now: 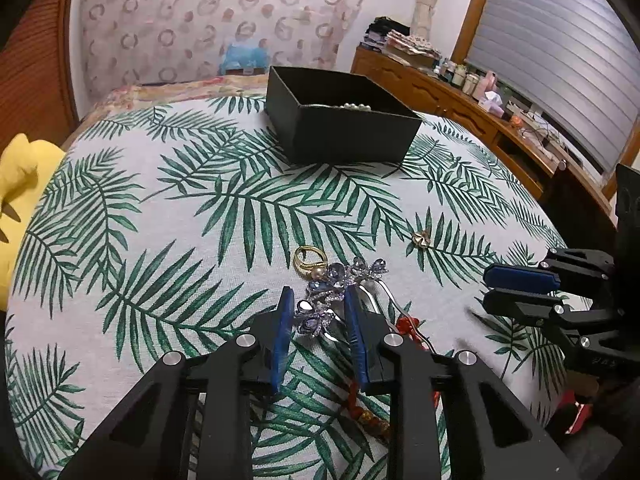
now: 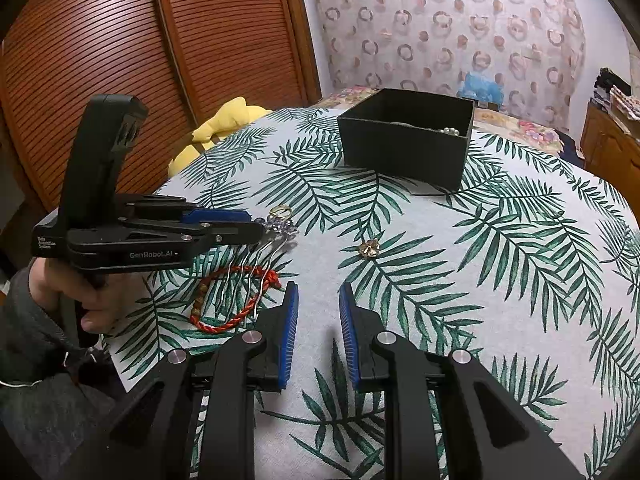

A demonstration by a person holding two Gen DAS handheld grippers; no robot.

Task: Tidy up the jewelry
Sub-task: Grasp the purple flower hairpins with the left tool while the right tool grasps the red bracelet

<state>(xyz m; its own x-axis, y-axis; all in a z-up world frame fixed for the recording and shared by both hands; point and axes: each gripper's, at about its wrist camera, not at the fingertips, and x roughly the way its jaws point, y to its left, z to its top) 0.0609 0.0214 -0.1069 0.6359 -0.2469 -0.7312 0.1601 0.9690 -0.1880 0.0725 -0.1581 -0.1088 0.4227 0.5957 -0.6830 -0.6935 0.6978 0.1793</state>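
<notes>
- Down low, the left tool (image 1: 318, 304) sat on the leaf-print table (image 1: 160, 220), its blue pads drawn in narrow on either side of the blue-stoned hair comb (image 1: 320, 300); whether they actually pinched it could not be told.
- The comb's wire prongs (image 2: 256, 268) ran back across a red cord bracelet (image 2: 236, 300) lying flat just beside the tool.
- A hand (image 2: 72, 292) in a grey sleeve gripped that tool's handle.
- Over on the right, the right tool (image 2: 318, 304) hung above bare cloth, jaws narrow with a clear gap and nothing between them.
- Just past the comb's jewelled head, touching it, lay a gold ring (image 1: 308, 262).
- Further out, on its own, sat a small gold charm (image 1: 421, 239), well apart from the rest.
- At the far side of the table stood the black box (image 1: 352, 136), open on top, with pearls (image 1: 355, 106) showing inside.
- Off the left edge, something yellow and soft (image 1: 20, 184).
</notes>
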